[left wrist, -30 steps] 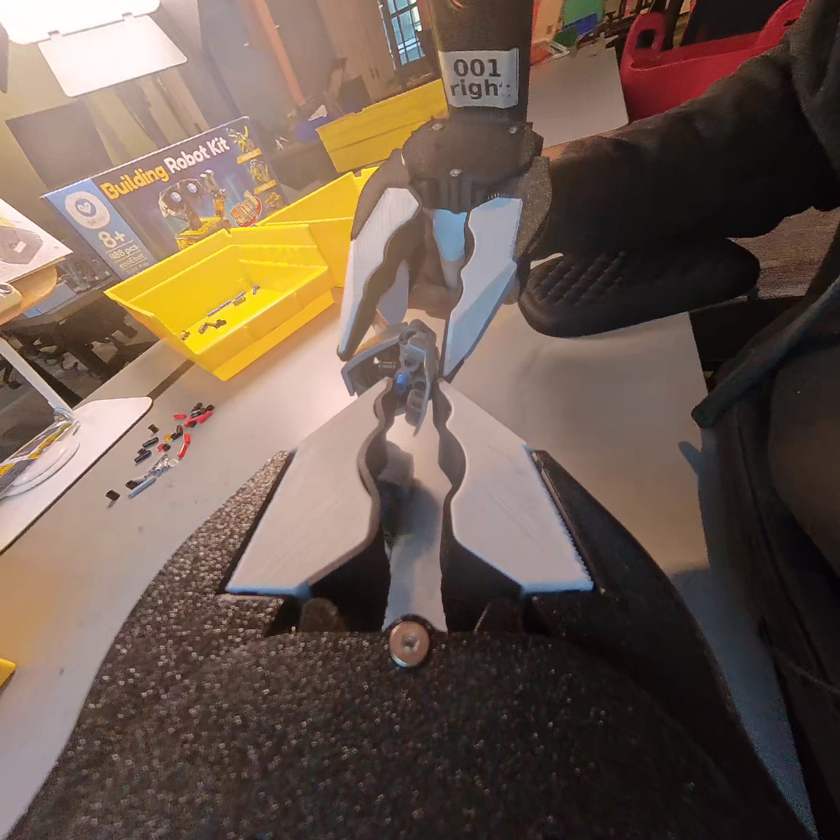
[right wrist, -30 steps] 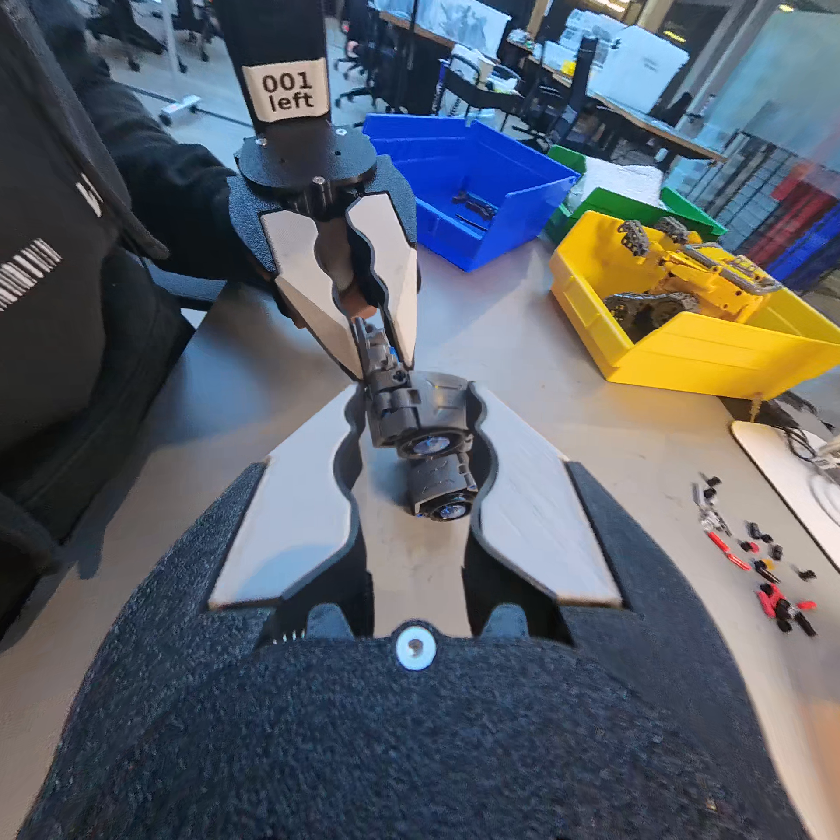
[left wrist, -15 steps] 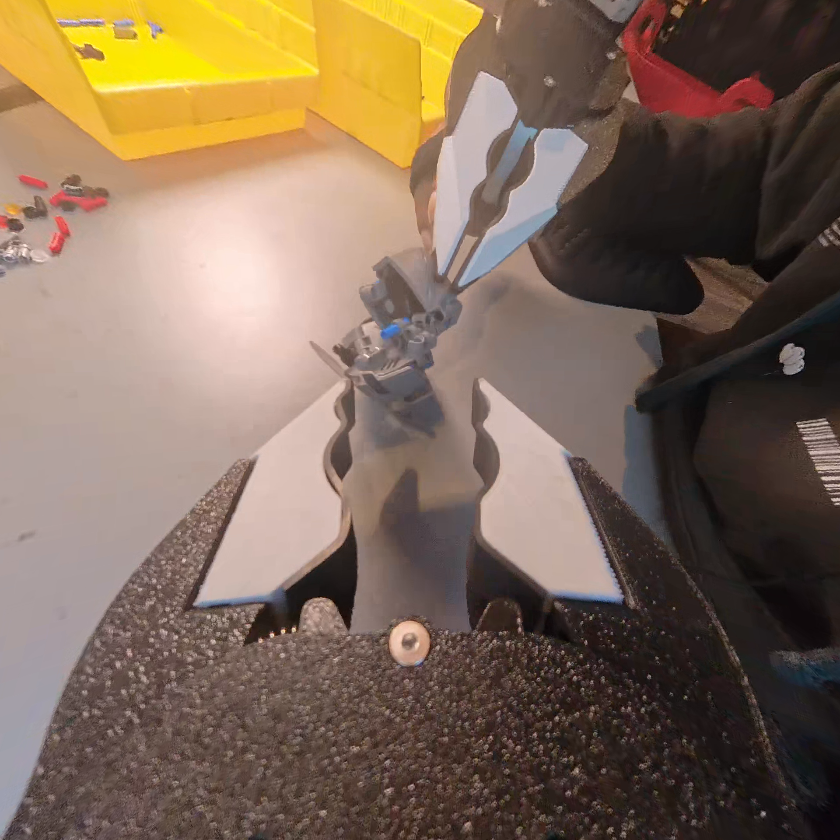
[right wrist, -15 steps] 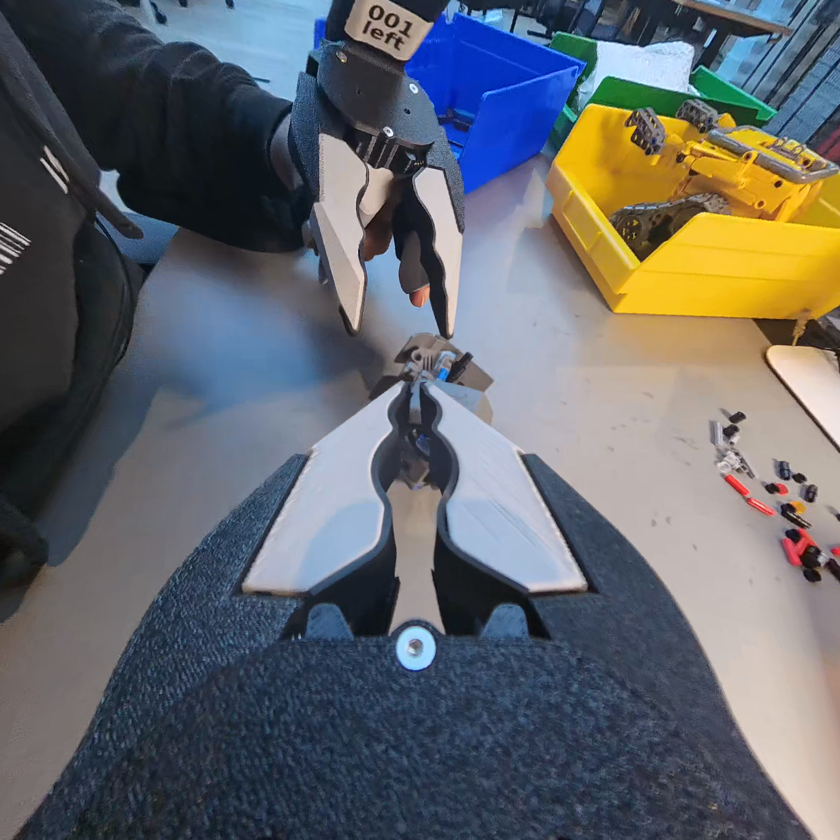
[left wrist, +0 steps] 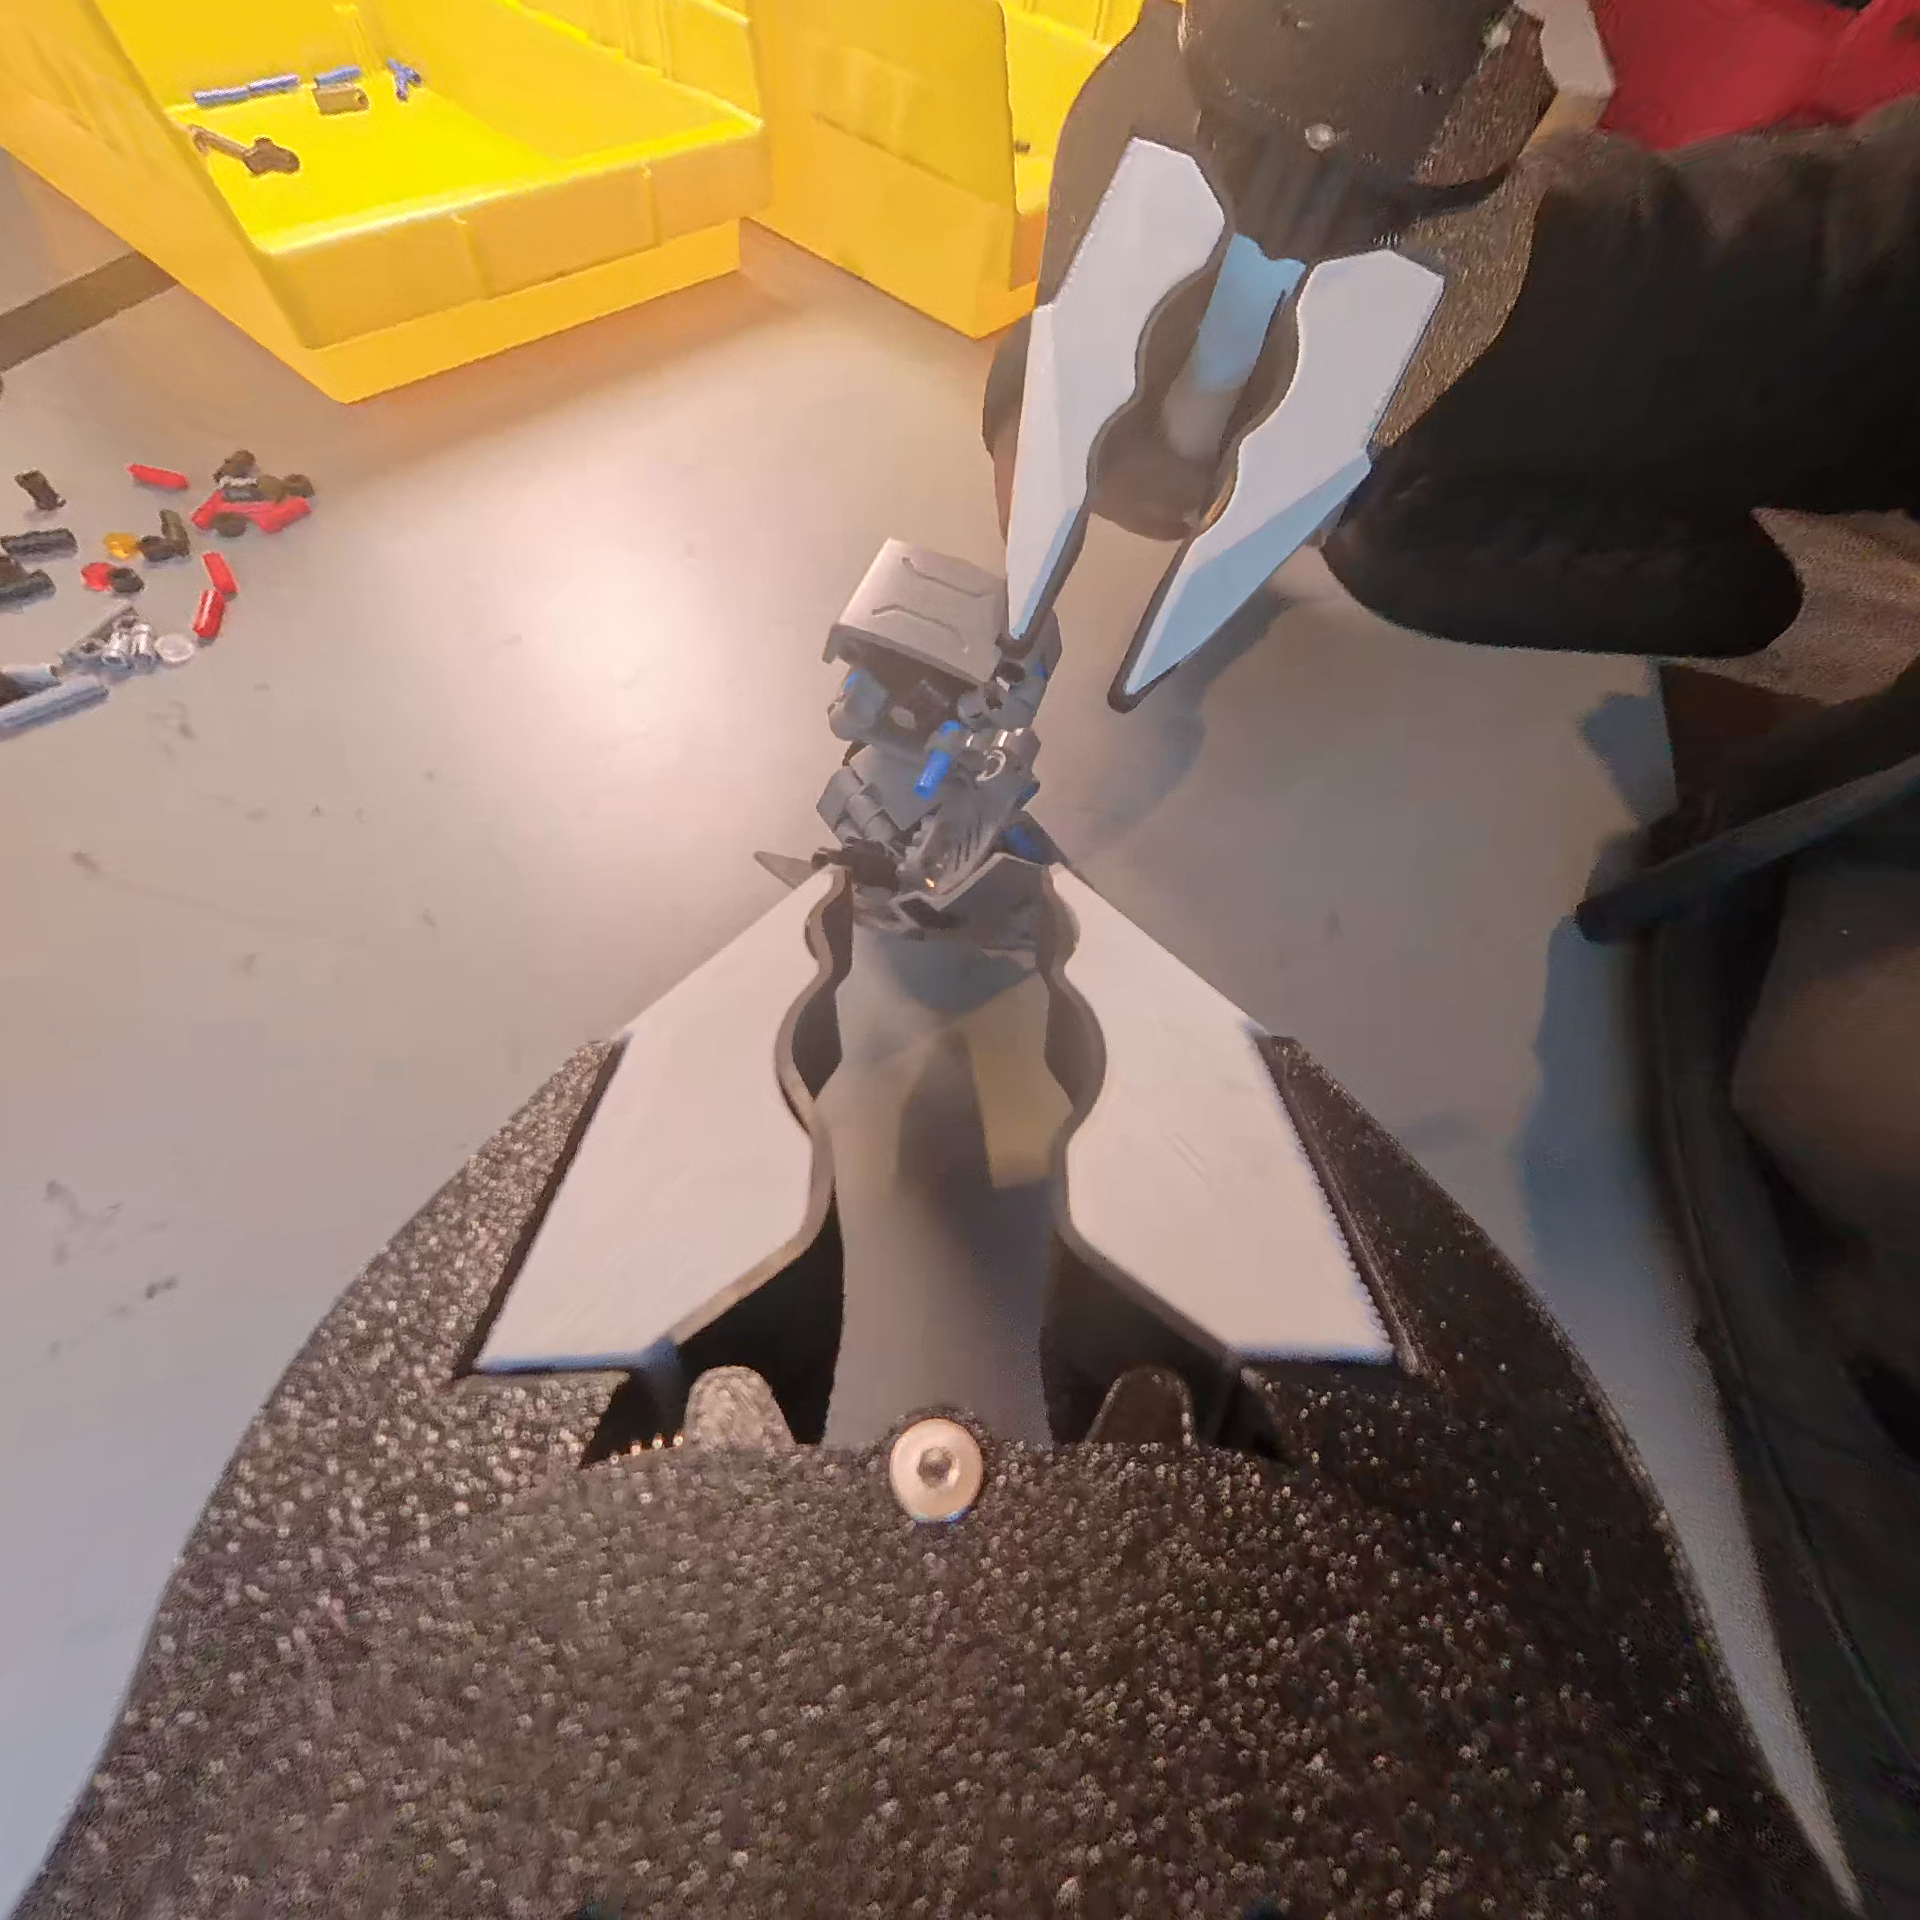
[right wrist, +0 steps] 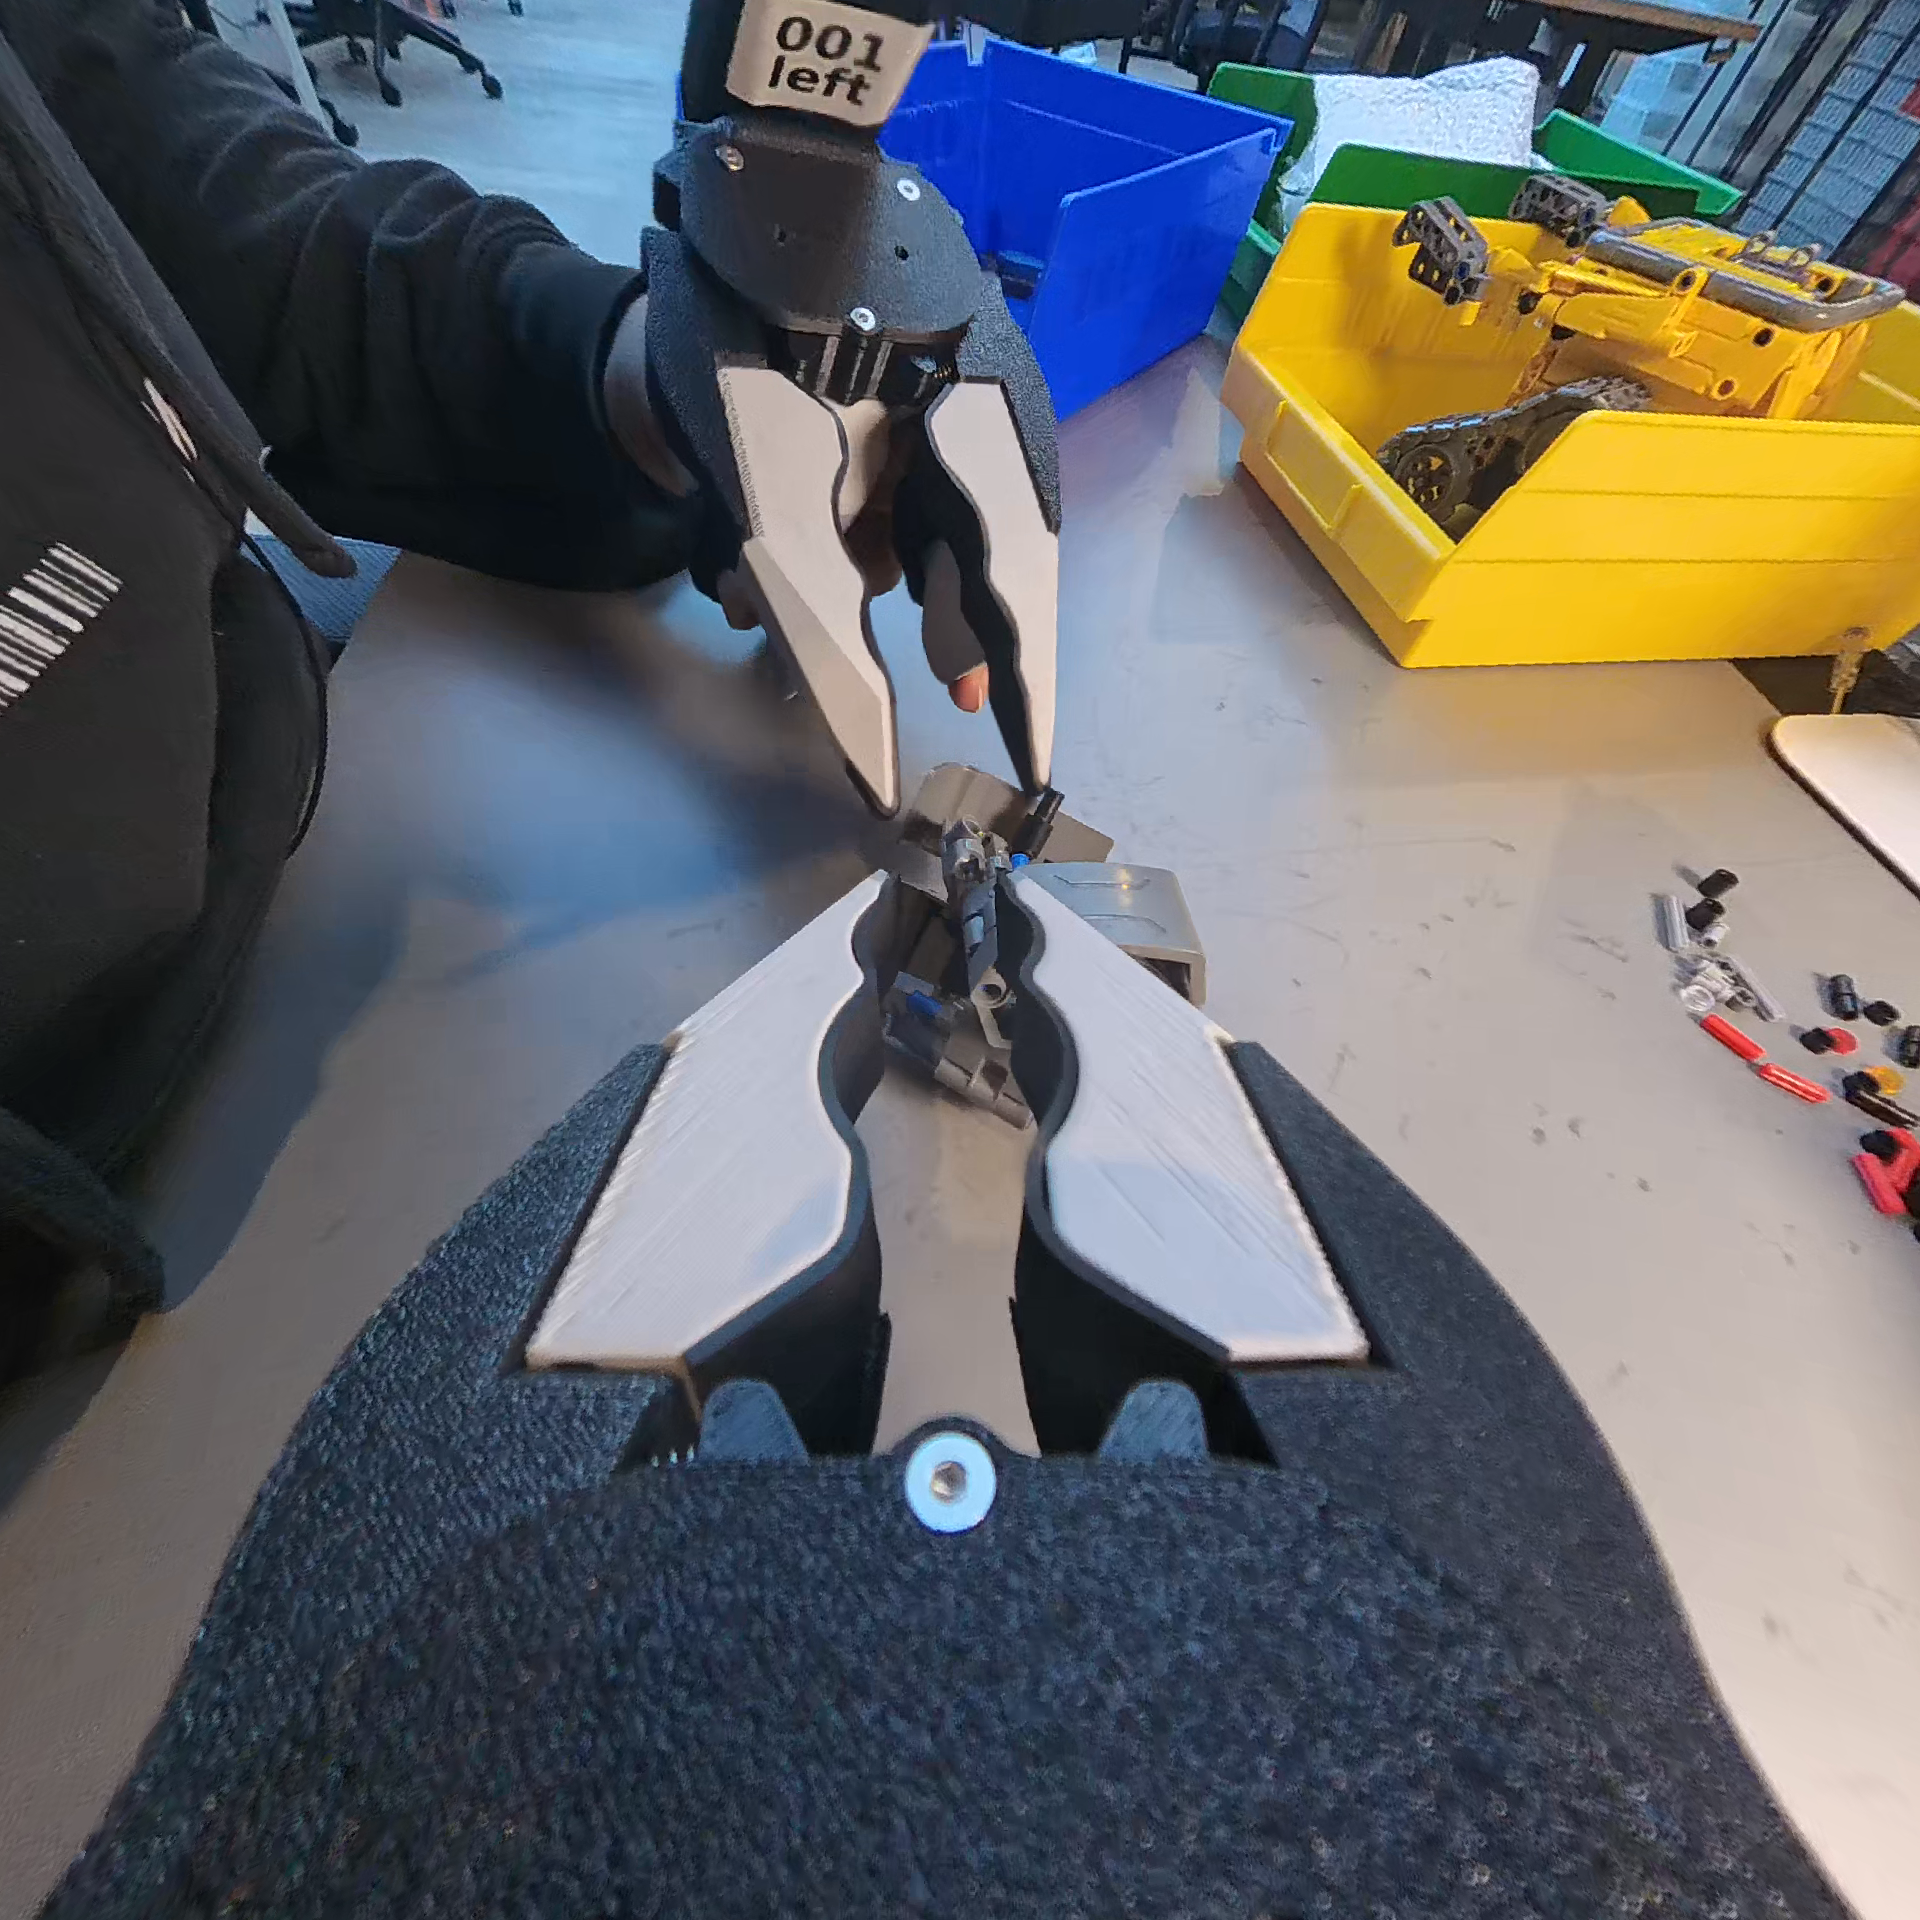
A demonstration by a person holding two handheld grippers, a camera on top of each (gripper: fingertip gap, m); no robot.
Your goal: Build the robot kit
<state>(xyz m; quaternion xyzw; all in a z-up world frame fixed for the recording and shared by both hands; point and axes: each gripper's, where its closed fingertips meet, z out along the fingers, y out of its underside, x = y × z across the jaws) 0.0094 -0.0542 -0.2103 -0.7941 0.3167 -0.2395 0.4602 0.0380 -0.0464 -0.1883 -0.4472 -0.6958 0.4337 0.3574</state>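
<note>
A small grey brick assembly with blue pins (left wrist: 925, 727) lies on the grey table between both grippers. My left gripper (left wrist: 945, 883) is partly open, its tips on either side of the assembly's near end. My right gripper (left wrist: 1075, 665) comes in from above right, tips apart, one fingertip (left wrist: 1023, 634) touching the assembly's top. In the right wrist view my right gripper (right wrist: 948, 881) is partly open around a thin grey part of the assembly (right wrist: 1132, 920). My left gripper (right wrist: 961, 795) faces it, one fingertip (right wrist: 1039, 779) by a black pin.
Yellow bins (left wrist: 468, 239) stand at the back. Loose red, black and grey small parts (left wrist: 156, 561) lie to one side and also show in the right wrist view (right wrist: 1818, 1039). A yellow bin holding a tracked yellow model (right wrist: 1662, 561) and a blue bin (right wrist: 1122, 208) stand farther off. A person's dark sleeve (right wrist: 416, 364) is behind. One gripper's finger ends stand about 5 centimetres off the other's.
One second ago my left gripper held the assembly; then it let go and my right gripper shut on it. Now my right jaws have opened somewhat and my left jaws have narrowed around it.
</note>
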